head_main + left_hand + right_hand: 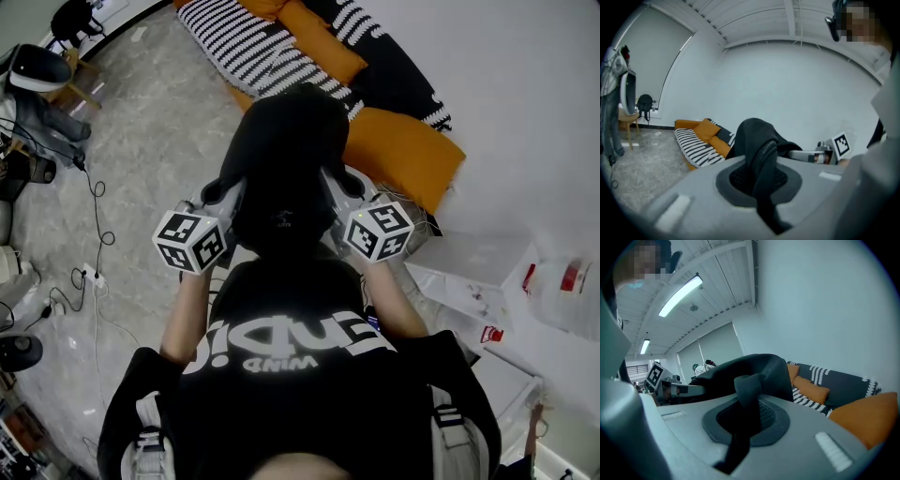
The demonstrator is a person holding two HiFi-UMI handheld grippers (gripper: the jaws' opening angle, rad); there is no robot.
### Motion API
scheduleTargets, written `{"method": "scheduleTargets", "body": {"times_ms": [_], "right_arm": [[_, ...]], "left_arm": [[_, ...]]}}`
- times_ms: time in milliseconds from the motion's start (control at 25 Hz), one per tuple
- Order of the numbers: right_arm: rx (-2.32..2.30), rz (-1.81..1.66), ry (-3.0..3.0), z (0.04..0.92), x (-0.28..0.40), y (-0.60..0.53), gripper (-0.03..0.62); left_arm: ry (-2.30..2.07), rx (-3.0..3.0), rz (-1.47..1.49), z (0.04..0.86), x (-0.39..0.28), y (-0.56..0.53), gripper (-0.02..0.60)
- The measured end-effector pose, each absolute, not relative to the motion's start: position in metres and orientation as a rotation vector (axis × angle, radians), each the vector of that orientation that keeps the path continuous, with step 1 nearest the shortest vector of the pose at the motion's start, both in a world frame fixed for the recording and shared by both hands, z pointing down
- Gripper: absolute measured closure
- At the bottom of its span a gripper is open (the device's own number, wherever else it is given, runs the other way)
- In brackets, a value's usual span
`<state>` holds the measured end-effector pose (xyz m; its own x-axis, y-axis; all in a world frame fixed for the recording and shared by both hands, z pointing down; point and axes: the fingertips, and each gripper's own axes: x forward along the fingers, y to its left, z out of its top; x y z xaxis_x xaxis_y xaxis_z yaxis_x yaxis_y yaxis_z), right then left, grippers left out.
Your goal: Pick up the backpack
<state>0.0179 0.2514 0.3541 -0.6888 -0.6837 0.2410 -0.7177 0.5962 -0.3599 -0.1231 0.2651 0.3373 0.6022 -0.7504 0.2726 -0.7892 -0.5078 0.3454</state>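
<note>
Left of the left gripper: grey floor (141, 122) with a thin black cable (97, 202) trailing across it, well apart from the gripper.
Left gripper (232, 199): clenched, jaws pressed together on the left strap (761, 157). In the left gripper view that black padded strap runs up out of the jaws toward the bag.
Left marker cube (192, 241): at the near end of the left gripper, just above the person's forearm.
Backpack (286, 159): black, between the two grippers, its bulk just ahead of both sets of tips and in front of the person's chest, held by a strap on each side.
Right gripper (335, 192): clenched, jaws closed on the right strap (747, 397), which folds over just above the jaws and leads into the bag.
Right marker cube (380, 230): at the near end of the right gripper, level with the left one.
Beyond the right gripper: an orange cushion (403, 155) near its tip, with black-and-white striped bedding (253, 52) farther off.
Right of the right gripper: a pale plastic container (562, 291) with red parts, well apart.
</note>
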Motion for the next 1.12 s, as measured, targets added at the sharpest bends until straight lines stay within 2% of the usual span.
{"method": "scheduleTargets", "body": {"times_ms": [1120], "right_arm": [[1.175,0.704,-2.757,0.361,0.020,0.232,0.586]], "left_arm": [[-1.207,2.388,0.126,0.342,-0.114,0.248,0.577]]}}
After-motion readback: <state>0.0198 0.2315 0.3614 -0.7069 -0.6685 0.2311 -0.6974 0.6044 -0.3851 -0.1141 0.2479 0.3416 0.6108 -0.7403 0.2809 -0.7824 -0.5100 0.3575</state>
